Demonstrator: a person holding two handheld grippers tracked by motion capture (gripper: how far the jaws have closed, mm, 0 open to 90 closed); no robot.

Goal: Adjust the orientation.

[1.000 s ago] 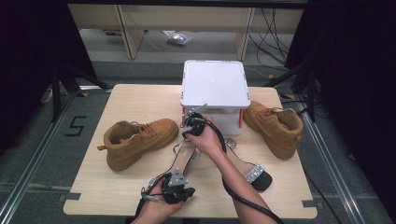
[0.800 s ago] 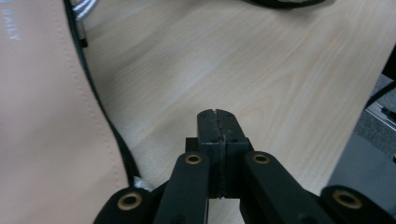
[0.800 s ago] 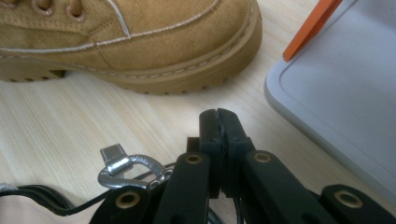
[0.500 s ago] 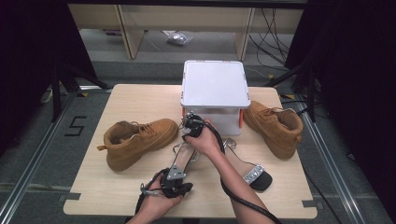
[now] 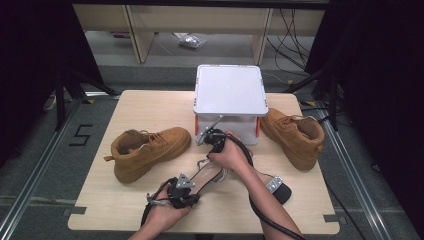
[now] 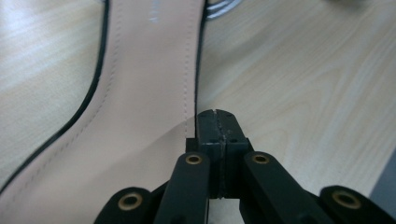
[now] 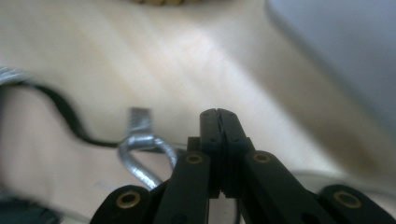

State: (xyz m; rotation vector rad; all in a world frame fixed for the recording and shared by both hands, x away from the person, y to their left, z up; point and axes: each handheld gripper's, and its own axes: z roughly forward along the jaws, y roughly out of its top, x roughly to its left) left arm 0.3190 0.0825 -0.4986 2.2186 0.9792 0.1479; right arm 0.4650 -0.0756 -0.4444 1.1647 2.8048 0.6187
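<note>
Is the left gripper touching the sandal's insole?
Touching. In the left gripper view, the left gripper has its jaws pressed together on the edge of the sandal's beige insole, with no gap between them.

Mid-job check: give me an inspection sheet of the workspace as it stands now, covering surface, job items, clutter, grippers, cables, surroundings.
Surface: light wooden table, bare at its far left.
Job's things: heeled sandal lying between the hands; second sandal near the right forearm; tan boot at left, tan boot at right; white lidded box at the far middle, lid on.
Clutter: nothing seen on the table.
Grippers: left gripper jaws closed at the insole's edge, grip cannot be confirmed; right gripper jaws closed beside a silver strap, grip cannot be confirmed.
Cables: black cable along the right forearm.
Surroundings: shelving and loose cables behind; floor mark "5" at left.
</note>
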